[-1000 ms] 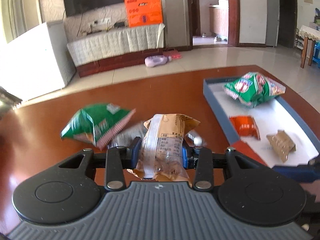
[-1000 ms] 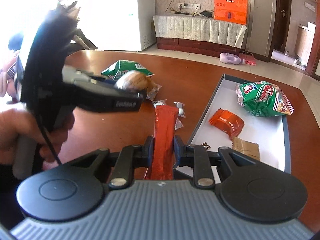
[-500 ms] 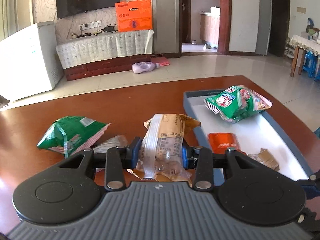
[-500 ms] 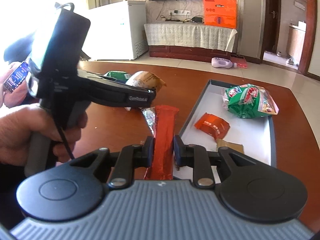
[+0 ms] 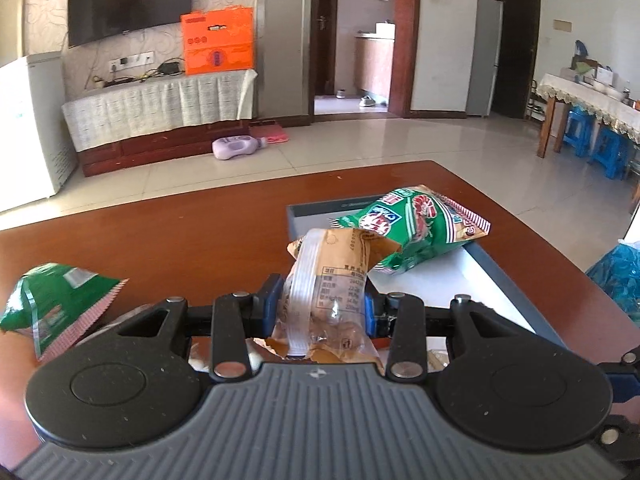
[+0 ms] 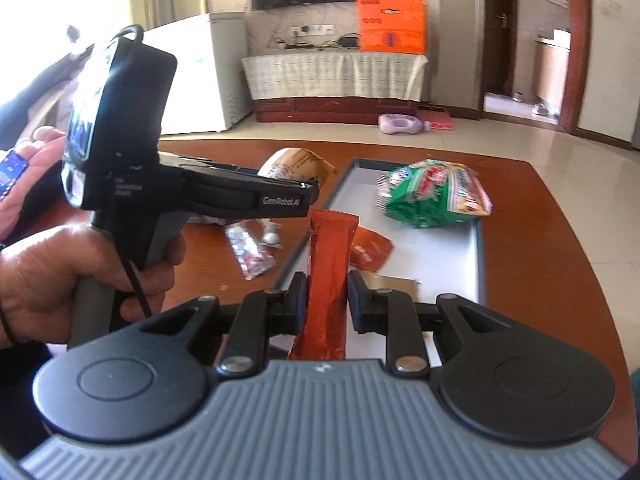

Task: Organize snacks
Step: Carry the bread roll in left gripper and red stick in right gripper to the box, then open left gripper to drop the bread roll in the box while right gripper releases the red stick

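1. Both grippers have swung toward the tray [image 5: 502,276] since the earlier frames: in the left wrist view the tray has slid from the right side to straight ahead, and the green bag on the table [image 5: 52,304] has dropped to the left edge.
2. Left gripper [image 5: 325,305]: its jaws are closed partway on the brown bread packet [image 5: 328,280], pads pressing both sides, packet upright and held just short of the tray's near-left corner.
3. Right gripper [image 6: 328,294]: jaws narrowly set and clamped on the red stick packet [image 6: 329,276], which stands upright over the tray's near edge [image 6: 298,256].
4. Done so far, as I judge it: three snacks lie inside the tray, namely one green chip bag [image 6: 434,194] at its far end, one orange sachet [image 6: 370,250] nearer, and one small brown packet [image 6: 396,282] at the near end.
5. In hand: two snacks, one per gripper, neither yet set down.
6. Left of the tray on the table [image 6: 532,248]: one green bag, one crinkled clear wrapper [image 6: 250,250], and a small white sweet [image 6: 271,237]; more may be hidden behind the left gripper.
7. Roughly halfway, then: three in, two arriving, at least three to fetch.
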The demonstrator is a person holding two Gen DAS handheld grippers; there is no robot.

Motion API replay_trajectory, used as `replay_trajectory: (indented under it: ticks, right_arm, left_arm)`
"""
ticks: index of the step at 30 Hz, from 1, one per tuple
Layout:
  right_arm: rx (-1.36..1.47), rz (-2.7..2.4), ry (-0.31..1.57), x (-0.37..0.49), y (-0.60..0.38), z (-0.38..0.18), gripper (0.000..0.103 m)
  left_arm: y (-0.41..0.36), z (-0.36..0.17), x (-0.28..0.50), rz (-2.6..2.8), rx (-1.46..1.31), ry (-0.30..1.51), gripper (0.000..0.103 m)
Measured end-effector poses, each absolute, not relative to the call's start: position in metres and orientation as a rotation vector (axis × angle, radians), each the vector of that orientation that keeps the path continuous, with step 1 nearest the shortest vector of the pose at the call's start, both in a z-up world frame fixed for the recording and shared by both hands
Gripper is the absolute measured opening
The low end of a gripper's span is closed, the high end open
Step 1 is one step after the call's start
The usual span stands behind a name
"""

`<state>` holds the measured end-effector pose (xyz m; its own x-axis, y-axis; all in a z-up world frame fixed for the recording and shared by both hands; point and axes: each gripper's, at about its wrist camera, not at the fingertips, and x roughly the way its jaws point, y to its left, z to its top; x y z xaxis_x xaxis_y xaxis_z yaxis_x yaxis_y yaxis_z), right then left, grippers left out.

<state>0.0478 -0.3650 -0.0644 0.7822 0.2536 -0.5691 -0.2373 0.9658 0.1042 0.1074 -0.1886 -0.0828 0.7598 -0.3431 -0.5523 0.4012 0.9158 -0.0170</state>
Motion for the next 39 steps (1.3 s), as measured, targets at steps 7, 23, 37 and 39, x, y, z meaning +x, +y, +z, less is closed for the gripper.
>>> replay_trajectory:
  ticks: [7, 23, 37, 39]
  right_arm:
    - [0.052, 0.224, 0.645, 0.055, -0.377, -0.071, 0.025]
    - [0.067, 0.199, 0.657, 0.056, -0.387, -0.073, 0.024]
    - [0.078, 0.184, 0.663, 0.062, -0.385, -0.075, 0.024]
    - [0.083, 0.179, 0.664, 0.065, -0.385, -0.075, 0.024]
  left_arm:
    - [-0.214, -0.095, 0.131, -0.452, 0.111, 0.596, 0.044]
    - [-0.267, -0.118, 0.171, -0.502, 0.158, 0.635, 0.045]
    - [-0.265, -0.122, 0.168, -0.536, 0.157, 0.633, 0.070]
    - [-0.265, -0.121, 0.166, -0.540, 0.158, 0.622, 0.071]
